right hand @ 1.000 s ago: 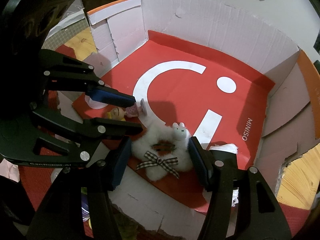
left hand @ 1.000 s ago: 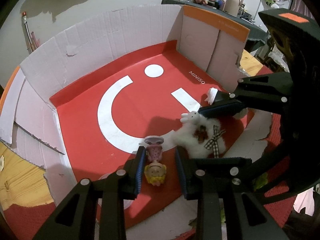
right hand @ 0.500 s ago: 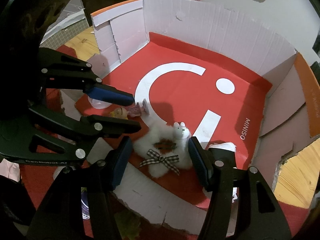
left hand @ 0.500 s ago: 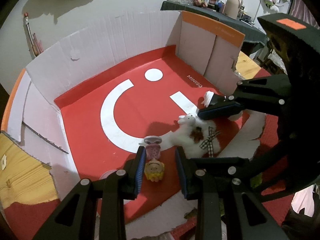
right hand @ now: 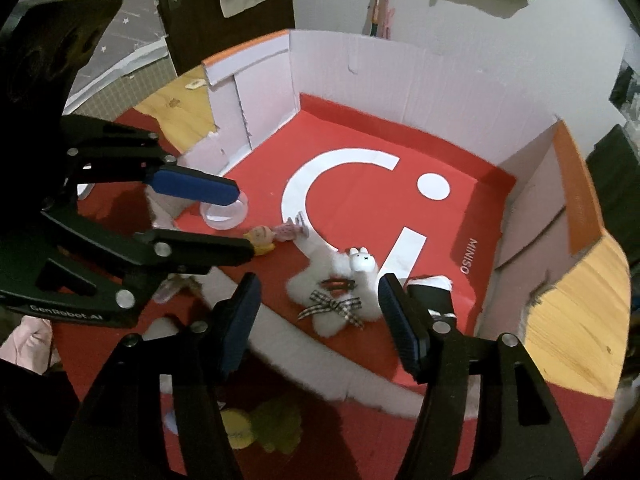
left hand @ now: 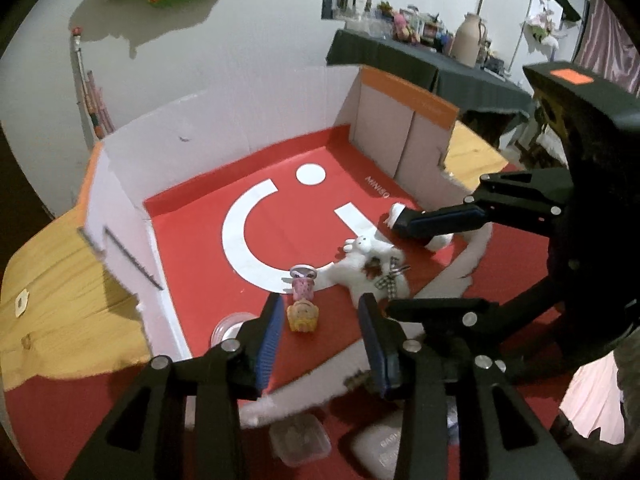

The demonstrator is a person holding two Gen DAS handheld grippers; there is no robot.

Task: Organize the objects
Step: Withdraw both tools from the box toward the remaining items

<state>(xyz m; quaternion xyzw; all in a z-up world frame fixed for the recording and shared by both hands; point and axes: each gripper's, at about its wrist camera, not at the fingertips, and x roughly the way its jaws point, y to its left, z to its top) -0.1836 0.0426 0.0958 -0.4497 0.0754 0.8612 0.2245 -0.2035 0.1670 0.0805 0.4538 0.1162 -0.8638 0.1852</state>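
A small doll figure (left hand: 303, 307) with yellow hair and a pink dress lies on the red floor of the open cardboard box (left hand: 240, 148); it also shows in the right wrist view (right hand: 276, 236). A white plush rabbit (right hand: 340, 292) with a checked bow lies beside it, also seen in the left wrist view (left hand: 372, 272). My left gripper (left hand: 320, 336) is open and empty, above and just short of the doll. My right gripper (right hand: 320, 320) is open and empty, raised above the plush.
A clear round lid (right hand: 224, 214) lies on the box floor at the near left. A white and black item (right hand: 430, 288) lies right of the plush. Outside the box on the red cloth lie a clear container (left hand: 300, 440), a yellow-green toy (right hand: 260, 424) and other small items.
Both grippers have drawn back and up from the box. The doll and the plush stay on the box floor, now farther from the fingers. The left jaws stand wider apart.
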